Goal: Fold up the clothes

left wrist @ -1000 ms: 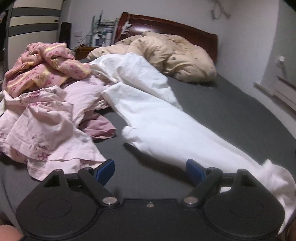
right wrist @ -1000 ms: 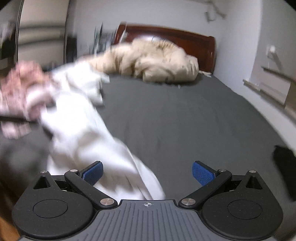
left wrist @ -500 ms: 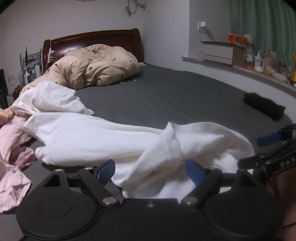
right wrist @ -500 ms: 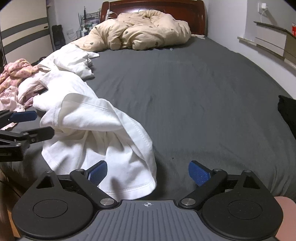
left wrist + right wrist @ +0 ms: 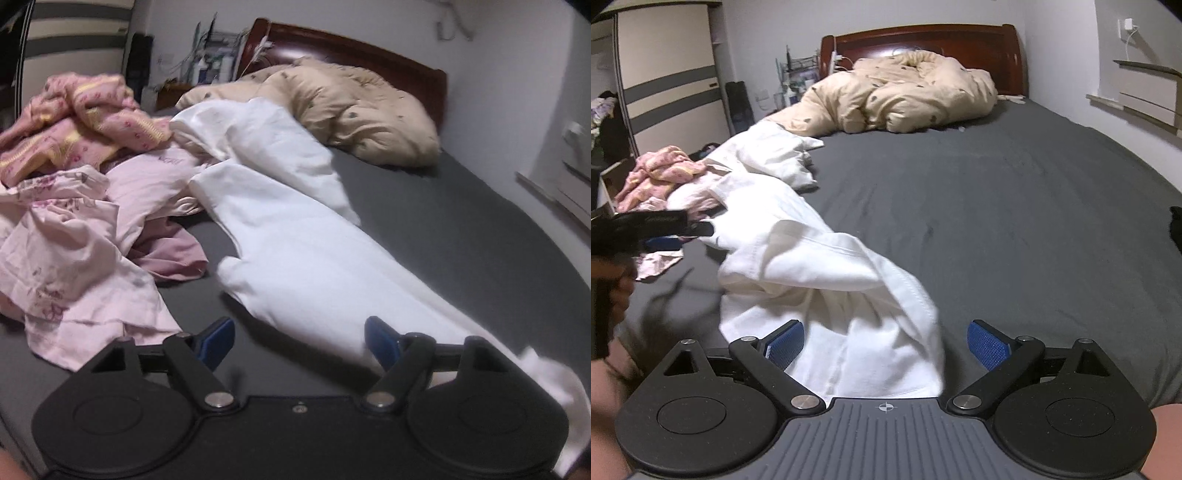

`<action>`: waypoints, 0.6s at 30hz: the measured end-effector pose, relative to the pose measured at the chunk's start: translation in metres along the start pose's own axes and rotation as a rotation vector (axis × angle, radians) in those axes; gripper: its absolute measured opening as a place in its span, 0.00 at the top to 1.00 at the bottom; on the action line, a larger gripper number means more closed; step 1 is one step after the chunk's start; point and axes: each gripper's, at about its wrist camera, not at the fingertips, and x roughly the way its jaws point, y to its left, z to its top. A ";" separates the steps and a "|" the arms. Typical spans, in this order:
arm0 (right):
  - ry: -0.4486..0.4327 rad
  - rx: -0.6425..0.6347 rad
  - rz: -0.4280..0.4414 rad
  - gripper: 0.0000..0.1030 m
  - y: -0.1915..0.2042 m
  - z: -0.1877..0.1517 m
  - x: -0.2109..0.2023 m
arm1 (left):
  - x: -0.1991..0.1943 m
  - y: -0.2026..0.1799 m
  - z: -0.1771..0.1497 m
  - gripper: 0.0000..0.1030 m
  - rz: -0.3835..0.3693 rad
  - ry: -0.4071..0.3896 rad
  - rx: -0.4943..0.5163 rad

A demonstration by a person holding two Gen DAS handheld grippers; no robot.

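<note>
Lying across the dark grey bed sheet [image 5: 1015,206], the long white cotton garment [image 5: 295,254] reaches both tools. No writing can be read. Only the left view shows the light pink flowery clothes [image 5: 70,254] close up. The left gripper [image 5: 299,341] is closing over bare sheet, garment beside its right finger. The right gripper [image 5: 884,345] gapes wide, loose white cloth between its fingers.
</note>
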 end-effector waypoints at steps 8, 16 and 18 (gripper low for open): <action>-0.031 -0.043 0.032 0.07 0.014 0.003 -0.003 | 0.038 0.009 0.012 0.92 -0.014 0.046 -0.128; -0.058 0.004 0.030 0.07 0.003 0.002 -0.006 | 0.012 -0.039 0.031 0.94 -0.090 -0.105 -0.032; -0.066 0.027 0.029 0.07 -0.001 0.002 -0.006 | 0.005 -0.063 0.036 0.94 -0.152 -0.135 0.021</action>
